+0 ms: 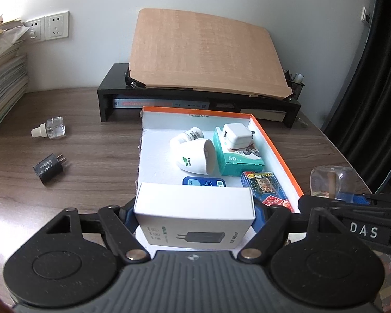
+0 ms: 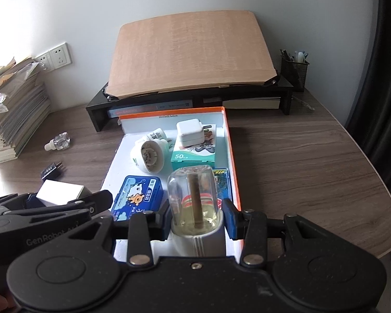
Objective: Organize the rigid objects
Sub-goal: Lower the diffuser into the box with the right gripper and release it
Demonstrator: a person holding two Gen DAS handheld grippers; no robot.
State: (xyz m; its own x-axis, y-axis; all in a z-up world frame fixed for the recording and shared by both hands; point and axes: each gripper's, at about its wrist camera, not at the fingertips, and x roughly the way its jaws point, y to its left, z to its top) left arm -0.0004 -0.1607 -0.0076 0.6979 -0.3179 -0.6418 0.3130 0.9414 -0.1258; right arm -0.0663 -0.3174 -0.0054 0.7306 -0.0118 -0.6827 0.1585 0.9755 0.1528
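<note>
My left gripper (image 1: 194, 212) is shut on a white charger box (image 1: 195, 216), held over the near left edge of the orange-rimmed box (image 1: 273, 148). My right gripper (image 2: 195, 216) is shut on a clear liquid bottle with a wick (image 2: 194, 200), held over the box's near right part; the bottle also shows in the left wrist view (image 1: 331, 182). Inside the box lie a white vaporizer (image 2: 148, 155), a white adapter (image 2: 190, 133) on a teal carton (image 2: 195, 154), a blue tin (image 2: 136, 195) and a colourful pack (image 1: 263, 185).
On the wooden desk left of the box lie a small clear bottle (image 1: 50, 127) and a black plug adapter (image 1: 49, 169). A black monitor stand (image 1: 109, 94) with a tilted wooden board (image 1: 203, 52) stands behind. Stacked papers (image 1: 2, 78) are at far left, a pen holder (image 2: 294, 71) at back right.
</note>
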